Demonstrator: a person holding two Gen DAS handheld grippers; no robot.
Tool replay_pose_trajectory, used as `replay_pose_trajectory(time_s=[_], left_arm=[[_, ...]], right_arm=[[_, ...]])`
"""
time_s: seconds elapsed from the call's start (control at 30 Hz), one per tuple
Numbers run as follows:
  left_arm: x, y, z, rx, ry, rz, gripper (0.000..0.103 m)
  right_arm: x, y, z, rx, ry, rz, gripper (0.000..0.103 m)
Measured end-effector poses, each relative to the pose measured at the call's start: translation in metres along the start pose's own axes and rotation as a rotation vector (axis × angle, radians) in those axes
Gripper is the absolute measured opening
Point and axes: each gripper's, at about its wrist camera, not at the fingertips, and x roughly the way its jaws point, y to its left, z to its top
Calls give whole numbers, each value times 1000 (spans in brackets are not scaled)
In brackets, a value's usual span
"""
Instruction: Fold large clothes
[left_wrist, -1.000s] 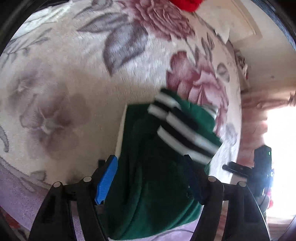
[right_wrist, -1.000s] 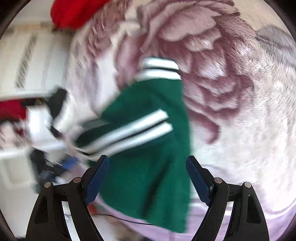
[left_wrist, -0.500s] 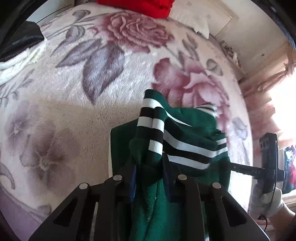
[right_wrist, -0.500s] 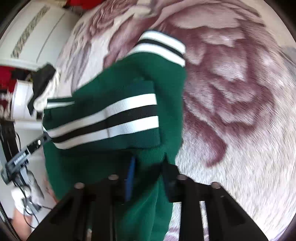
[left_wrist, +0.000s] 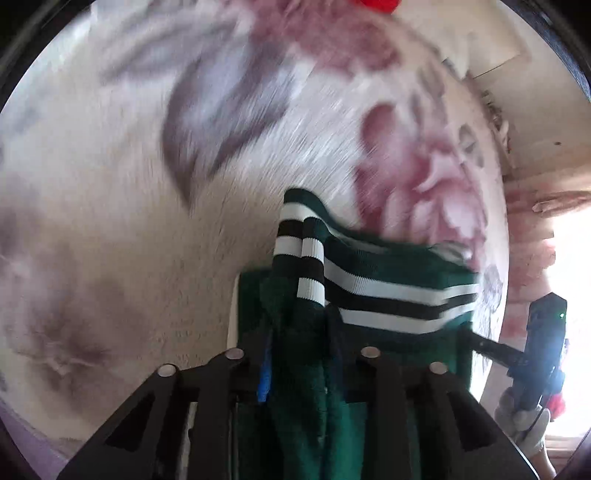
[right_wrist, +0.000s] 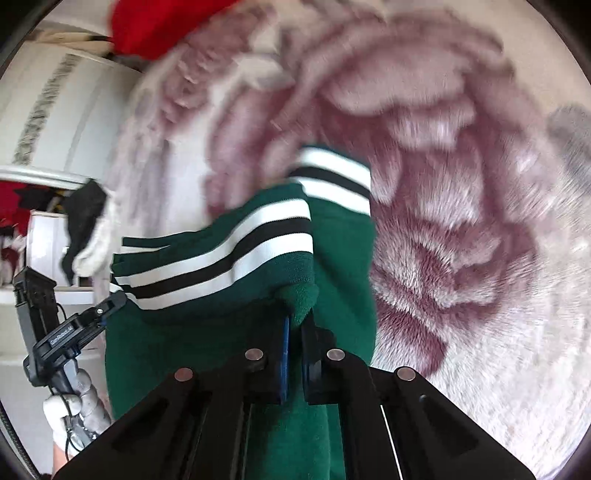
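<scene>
Left gripper (left_wrist: 299, 354): jaws drawn close together, pinching a thick fold of the green sweater (left_wrist: 384, 273). Cloth bunches between the black fingers; a sliver of blue pad shows on the left finger.

Right gripper (right_wrist: 293, 332): jaws nearly shut, only a thin gap, a nub of green cloth clamped between the blue pads.

The sweater (right_wrist: 332, 295) hangs between the two grippers, lifted at the near edge, with its far part lying on the flowered blanket (left_wrist: 110, 192). A white-and-black striped band (left_wrist: 399, 299) runs across the garment from one gripper toward the other; a striped cuff (left_wrist: 295, 236) stands up above the left gripper. In the right wrist view a second striped cuff (right_wrist: 336, 177) lies farther out on the big rose pattern of the blanket (right_wrist: 461, 240).

Both views are smeared with motion blur, the blanket most of all.

A red cloth (right_wrist: 159, 26) sits at the far edge of the blanket. A dark cloth (right_wrist: 83, 214) lies at the blanket's left edge in the right wrist view. Each camera catches the other gripper's handle held in a white-gloved hand (right_wrist: 74, 410).
</scene>
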Motion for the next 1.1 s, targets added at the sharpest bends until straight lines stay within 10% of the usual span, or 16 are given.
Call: replay_pose_trajectory(time_s=[0.13,0.2,0.47,0.63,0.73,0.93,1.1], left_arm=[[-16,15,-11,-52,-3,-49,55],[-35,15,-27,-47,-42,-29,64],[-83,47,-99,-95,-216,189,80],[-80,78,-135,-177,-211,274,80],[-77,82,-147,-177,-196,322,80],[-83,62,-166,-149,-199,347,80],[-92,31,-177,-78,-214,328,80]], right_arm=[[-6,-19,-1,25,68,84,44],[-12,-31,-8,4,50,108,93],[73,-32,-9,-95,258,293,103],[78,-10,-8,-121,182,337,99],[72,-8,-22,-30,156,366,53],[19,-45,-90,433,-69,521,37],[-4,-108,-211,930,-236,654,37]])
